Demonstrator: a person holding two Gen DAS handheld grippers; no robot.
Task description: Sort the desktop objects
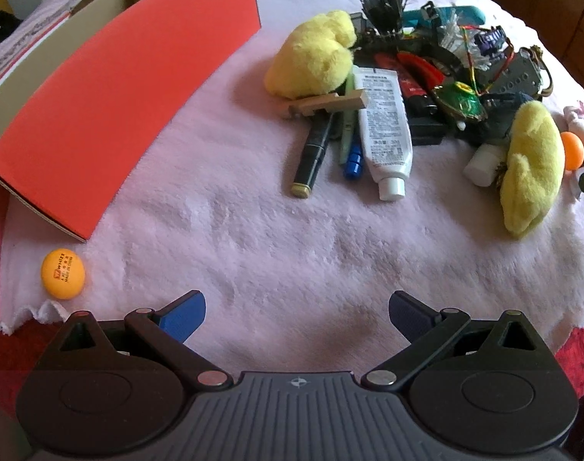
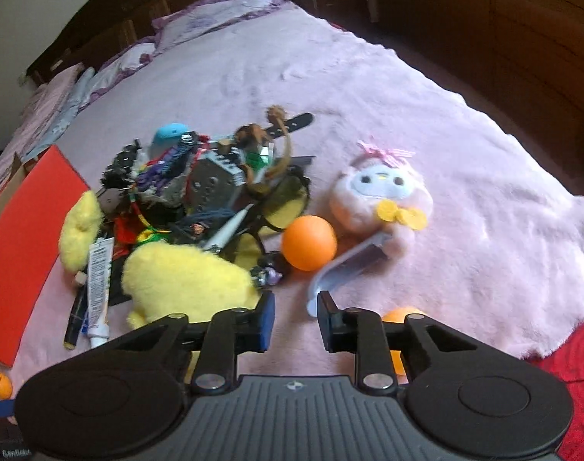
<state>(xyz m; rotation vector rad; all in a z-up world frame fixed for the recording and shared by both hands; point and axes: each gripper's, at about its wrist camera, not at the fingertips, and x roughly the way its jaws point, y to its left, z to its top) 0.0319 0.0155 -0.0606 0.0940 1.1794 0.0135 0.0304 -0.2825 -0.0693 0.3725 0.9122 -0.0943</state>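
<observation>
Left tool: jaws wide apart, empty, over bare blanket near its front edge.
Right tool: jaws narrowed, nothing between them; no earlier view to compare.
Ball: orange, right of the pile, touching the glasses; light, smooth, rolls easily, so grip across its middle.
Box: red, left edge.
Plush: soft.
</observation>
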